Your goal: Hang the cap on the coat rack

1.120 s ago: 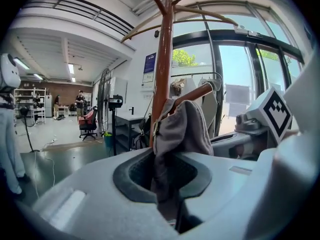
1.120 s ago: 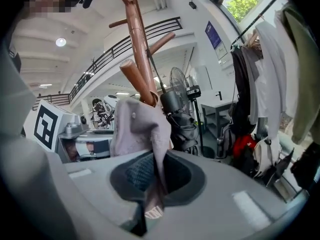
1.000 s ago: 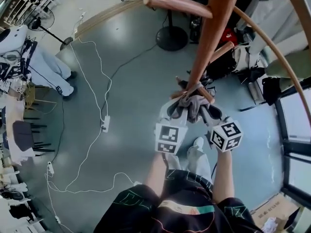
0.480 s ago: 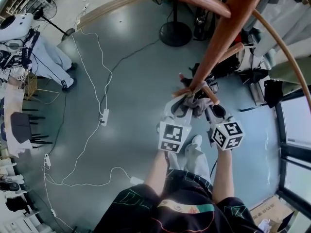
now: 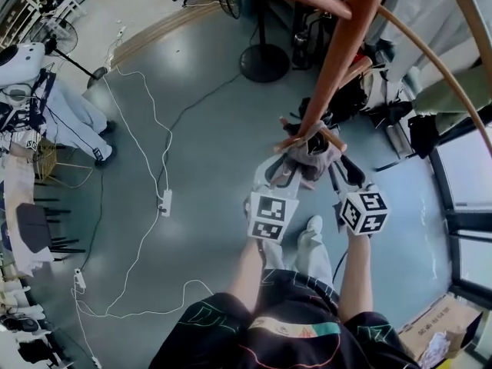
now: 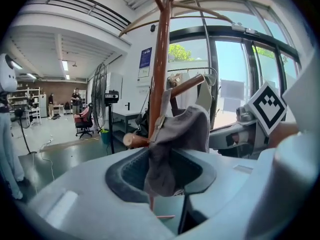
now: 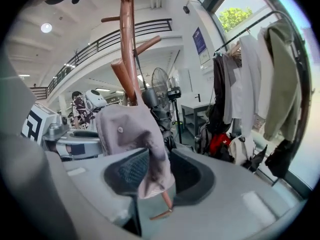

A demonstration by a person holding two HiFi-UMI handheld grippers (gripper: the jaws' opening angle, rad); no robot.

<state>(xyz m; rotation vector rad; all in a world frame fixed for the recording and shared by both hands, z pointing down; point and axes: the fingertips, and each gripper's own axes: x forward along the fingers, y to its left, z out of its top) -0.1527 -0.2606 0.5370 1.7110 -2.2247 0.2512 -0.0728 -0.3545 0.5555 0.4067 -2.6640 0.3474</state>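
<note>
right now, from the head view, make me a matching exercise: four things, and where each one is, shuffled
1. grey fabric cap
2. white oblong power strip
3. black round stand base
4. brown cardboard box

A. on the grey floor, strung on a white cable
B. by the dark window frame, low right in the head view
C. draped over a peg of the brown wooden coat rack
D. under a thin black upright pole

Pairs: 1-C, 2-A, 3-D, 4-B
</note>
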